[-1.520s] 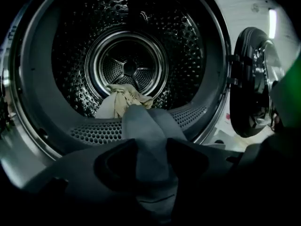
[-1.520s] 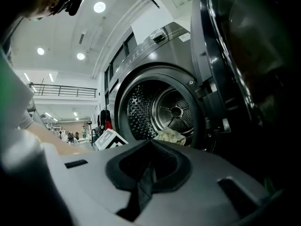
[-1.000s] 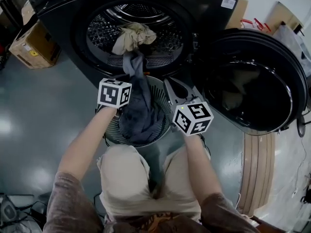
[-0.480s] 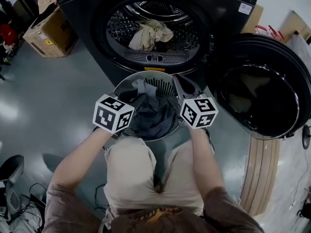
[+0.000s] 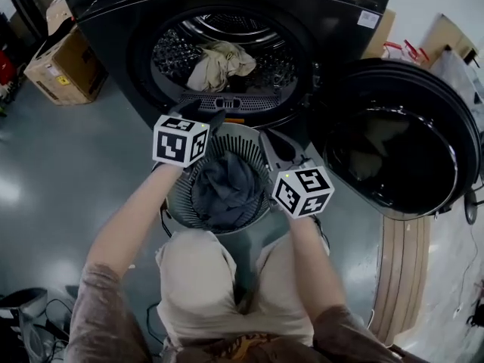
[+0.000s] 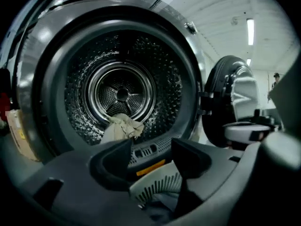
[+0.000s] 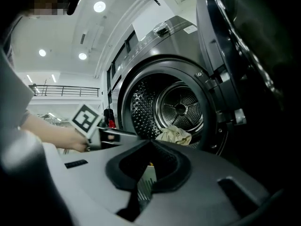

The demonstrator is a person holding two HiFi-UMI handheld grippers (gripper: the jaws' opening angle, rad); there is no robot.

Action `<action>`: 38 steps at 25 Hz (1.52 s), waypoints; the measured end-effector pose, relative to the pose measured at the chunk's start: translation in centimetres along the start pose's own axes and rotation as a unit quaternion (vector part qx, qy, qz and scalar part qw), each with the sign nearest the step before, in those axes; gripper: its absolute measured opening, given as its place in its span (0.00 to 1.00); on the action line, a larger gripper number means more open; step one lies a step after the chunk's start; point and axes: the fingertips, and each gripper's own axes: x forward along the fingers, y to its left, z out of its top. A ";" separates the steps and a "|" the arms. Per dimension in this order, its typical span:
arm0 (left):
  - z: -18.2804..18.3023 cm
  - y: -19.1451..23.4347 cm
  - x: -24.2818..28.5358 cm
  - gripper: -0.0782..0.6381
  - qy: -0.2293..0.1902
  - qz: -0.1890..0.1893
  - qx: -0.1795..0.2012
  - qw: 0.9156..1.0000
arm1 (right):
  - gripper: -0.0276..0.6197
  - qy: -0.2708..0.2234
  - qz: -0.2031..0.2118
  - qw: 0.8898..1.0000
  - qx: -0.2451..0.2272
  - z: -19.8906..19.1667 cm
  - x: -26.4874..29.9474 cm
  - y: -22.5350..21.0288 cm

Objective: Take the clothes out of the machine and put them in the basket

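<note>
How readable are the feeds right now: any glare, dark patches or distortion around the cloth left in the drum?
Head view: sharp, beige cloth well lit, soft glare on the floor. Left gripper view: heavy fisheye, black corners, cloth clear. Right gripper view: bright ceiling lamps, door nearly black, cloth visible.

A cardboard box point(image 5: 66, 68) stands far left on the glossy grey floor point(image 5: 45, 187); a wooden board point(image 5: 402, 271) lies near right

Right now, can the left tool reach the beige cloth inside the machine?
Probably yes. The door is swung open, the left tool faces straight into the drum, and nothing stands between it and the beige cloth. Its jaws have just been opening, with nothing between them.
</note>
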 end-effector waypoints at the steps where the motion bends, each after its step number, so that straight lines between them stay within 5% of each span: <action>1: 0.4 1.0 1.5 0.49 -0.001 0.012 0.007 1.000 | 0.04 -0.001 0.000 1.000 -0.001 0.1 -0.1 0.2; 5: 1.6 5.0 7.1 0.49 0.010 0.050 0.031 0.998 | 0.04 -0.002 -0.008 1.000 -0.003 0.3 -0.1 0.2; 8: 1.9 7.2 10.6 0.49 0.037 0.065 0.090 0.993 | 0.04 -0.001 -0.017 1.000 0.002 -0.1 0.1 0.1; 17: -0.3 12.3 17.6 0.52 0.161 0.072 0.246 0.953 | 0.04 0.001 -0.017 1.000 0.027 -1.8 2.0 1.5; 21: -1.3 11.9 19.4 0.51 0.209 0.036 0.267 0.940 | 0.04 0.009 -0.025 0.999 0.036 -3.1 2.6 0.9; 25: -1.6 12.0 20.2 0.46 0.239 0.039 0.282 0.928 | 0.04 0.015 -0.027 0.999 0.036 -3.6 2.9 0.5; 30: -1.4 13.0 19.9 0.15 0.238 0.064 0.261 0.933 | 0.04 0.018 -0.028 0.999 0.035 -3.8 3.0 0.3; 38: -0.3 12.3 17.7 0.13 0.162 0.076 0.230 0.957 | 0.04 0.020 -0.024 0.999 0.030 -3.6 2.7 0.4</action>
